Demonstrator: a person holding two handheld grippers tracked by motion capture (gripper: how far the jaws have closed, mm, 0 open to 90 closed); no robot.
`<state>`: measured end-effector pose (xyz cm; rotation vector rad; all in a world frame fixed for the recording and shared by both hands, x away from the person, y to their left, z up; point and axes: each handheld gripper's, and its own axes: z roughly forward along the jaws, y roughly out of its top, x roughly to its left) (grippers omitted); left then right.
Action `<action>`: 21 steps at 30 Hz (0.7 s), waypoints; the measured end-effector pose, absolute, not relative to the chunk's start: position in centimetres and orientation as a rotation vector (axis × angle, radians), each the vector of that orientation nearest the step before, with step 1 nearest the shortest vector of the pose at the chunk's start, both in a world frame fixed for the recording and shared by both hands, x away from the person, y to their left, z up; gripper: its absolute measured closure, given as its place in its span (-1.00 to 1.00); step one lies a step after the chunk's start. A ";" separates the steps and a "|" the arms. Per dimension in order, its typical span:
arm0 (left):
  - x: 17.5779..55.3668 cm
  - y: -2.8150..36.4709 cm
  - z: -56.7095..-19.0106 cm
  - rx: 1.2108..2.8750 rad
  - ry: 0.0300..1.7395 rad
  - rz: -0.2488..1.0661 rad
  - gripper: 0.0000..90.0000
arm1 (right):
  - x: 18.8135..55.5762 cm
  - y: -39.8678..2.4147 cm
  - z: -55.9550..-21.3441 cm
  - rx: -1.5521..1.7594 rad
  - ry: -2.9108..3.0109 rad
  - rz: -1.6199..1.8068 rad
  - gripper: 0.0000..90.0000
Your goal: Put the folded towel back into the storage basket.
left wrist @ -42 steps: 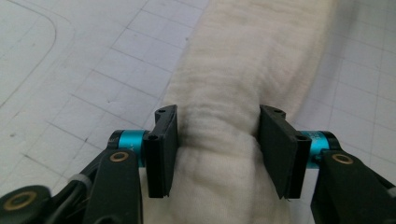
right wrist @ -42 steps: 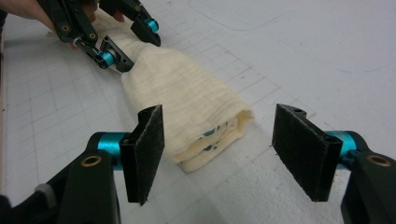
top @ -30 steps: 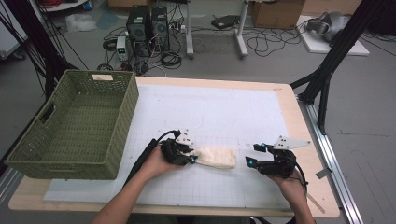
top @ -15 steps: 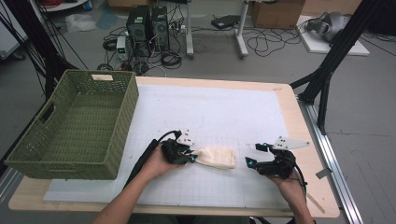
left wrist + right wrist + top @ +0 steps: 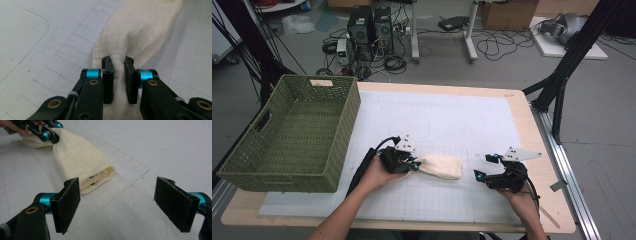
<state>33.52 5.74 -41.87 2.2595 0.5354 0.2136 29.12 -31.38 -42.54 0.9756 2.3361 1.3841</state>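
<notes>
The right gripper [image 5: 117, 205] rests on the bench [image 5: 472, 120], fingers spread wide and empty. Beyond, the left gripper [image 5: 117, 80] pinches one end of the folded cloth [image 5: 441, 166]. Next, likely lift it toward the basket [image 5: 287, 135].

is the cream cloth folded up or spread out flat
Folded. The cream cloth lies as a compact bundle with stacked layers showing at its near end, and the left claw pinches a bunched part of it.

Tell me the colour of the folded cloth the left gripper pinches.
Cream-white; the folded cloth shows best in the right gripper view, with blue print at its open end.
</notes>
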 end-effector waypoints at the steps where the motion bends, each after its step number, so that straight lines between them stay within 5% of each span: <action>1: 33.5 5.8 -41.8 2.244 0.548 0.213 0.78 | 29.1 -31.4 -42.5 0.975 2.337 1.385 -0.54; 21: 33.0 7.7 -40.1 2.132 0.620 0.258 0.77 | 29.2 -31.2 -42.6 0.963 2.341 1.377 -0.56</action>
